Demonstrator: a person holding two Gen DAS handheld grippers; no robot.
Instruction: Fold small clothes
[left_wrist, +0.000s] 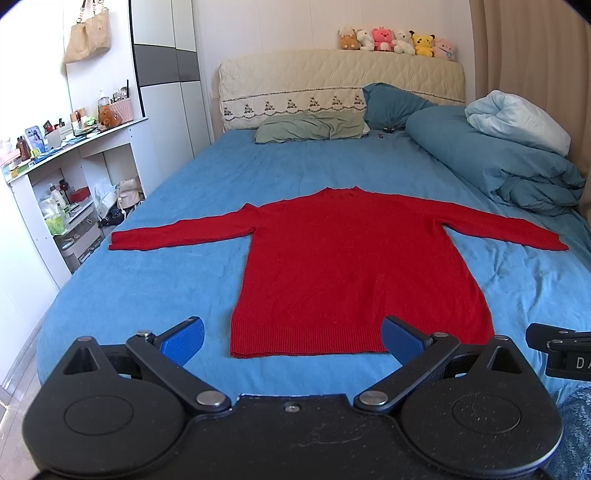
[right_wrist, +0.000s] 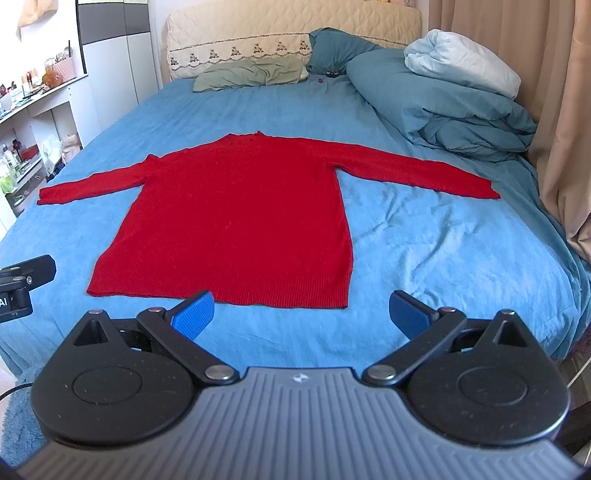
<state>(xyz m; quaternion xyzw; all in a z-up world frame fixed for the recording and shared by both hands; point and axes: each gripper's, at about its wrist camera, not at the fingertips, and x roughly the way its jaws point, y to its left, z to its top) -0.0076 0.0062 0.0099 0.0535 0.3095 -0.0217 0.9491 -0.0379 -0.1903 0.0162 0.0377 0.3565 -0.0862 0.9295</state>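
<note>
A red long-sleeved sweater (left_wrist: 351, 266) lies flat on the blue bed sheet (left_wrist: 147, 280), sleeves spread out to both sides, hem toward me. It also shows in the right wrist view (right_wrist: 236, 218). My left gripper (left_wrist: 291, 338) is open and empty, held just short of the hem, near its left half. My right gripper (right_wrist: 301, 314) is open and empty, just short of the hem's right corner. Each gripper's body shows at the edge of the other's view.
A bunched blue duvet (left_wrist: 495, 155) and a white pillow (left_wrist: 517, 118) lie at the far right. Green and blue pillows (left_wrist: 310, 127) lie at the headboard, with plush toys (left_wrist: 395, 40) on top. Cluttered white shelves (left_wrist: 62, 177) stand left of the bed. A curtain (right_wrist: 569, 129) hangs on the right.
</note>
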